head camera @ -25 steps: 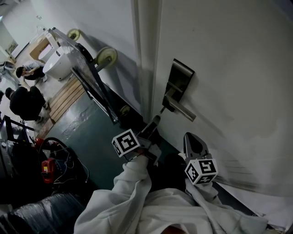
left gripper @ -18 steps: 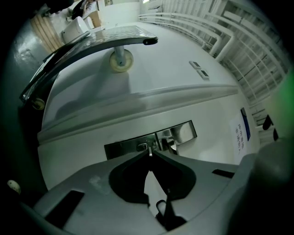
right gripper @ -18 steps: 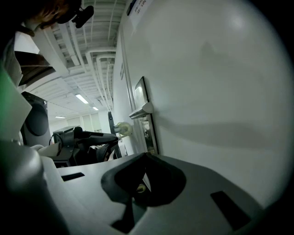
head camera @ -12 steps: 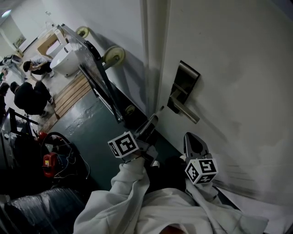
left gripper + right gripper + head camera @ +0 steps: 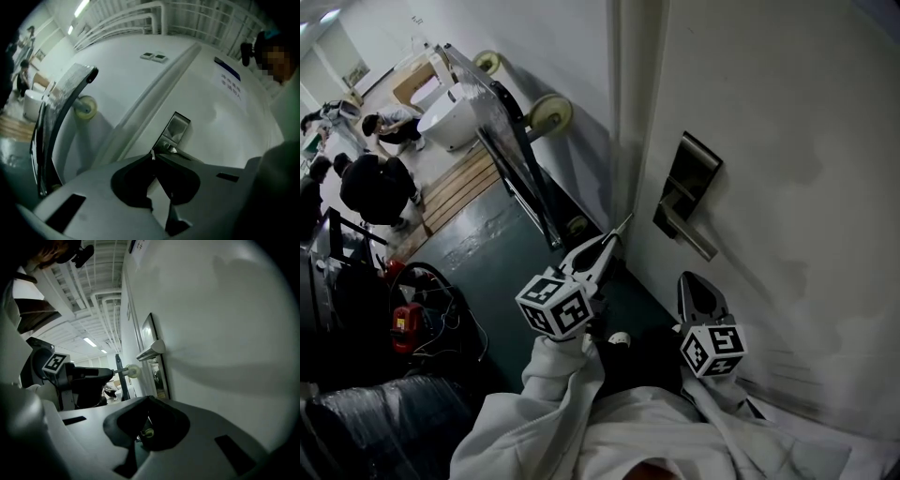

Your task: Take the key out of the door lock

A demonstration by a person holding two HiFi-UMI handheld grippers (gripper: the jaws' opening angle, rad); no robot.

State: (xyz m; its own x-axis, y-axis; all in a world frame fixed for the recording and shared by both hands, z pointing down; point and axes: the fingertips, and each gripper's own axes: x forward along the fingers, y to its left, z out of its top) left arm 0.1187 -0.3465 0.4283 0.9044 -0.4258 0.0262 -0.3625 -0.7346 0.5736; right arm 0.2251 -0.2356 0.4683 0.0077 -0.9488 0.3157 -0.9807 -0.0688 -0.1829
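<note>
"So where is the key (image 5: 622,225) now, measured from the lock plate (image 5: 695,170) on the door (image 5: 787,131)?"

"Down and to the left of the plate, clear of it, near the door's edge. It shows as a thin, pale metal sliver poking out of the tips of the left gripper (image 5: 607,246), whose jaws are pressed together on it. The plate itself is a tall, dark, brushed-metal rectangle with a straight lever handle (image 5: 694,236) jutting from its lower half."

"Then the pull is done?"

"It looks that way to me: nothing joins the key to the plate, so I'd say the step in hand is carrying it clear. The next move calls for a steady pinch, because so little of that smooth, flat blade sits between the hard grey plastic jaws."

"And the other tool?"

"The right gripper (image 5: 695,279) sits below the plate, just beside the matte white door, its pointed jaws closed on nothing. Each tool carries a cube of black-and-white square markers. Further left of the plate, a dark metal trolley (image 5: 511,169) with cream wheels leans on the wall."
</note>
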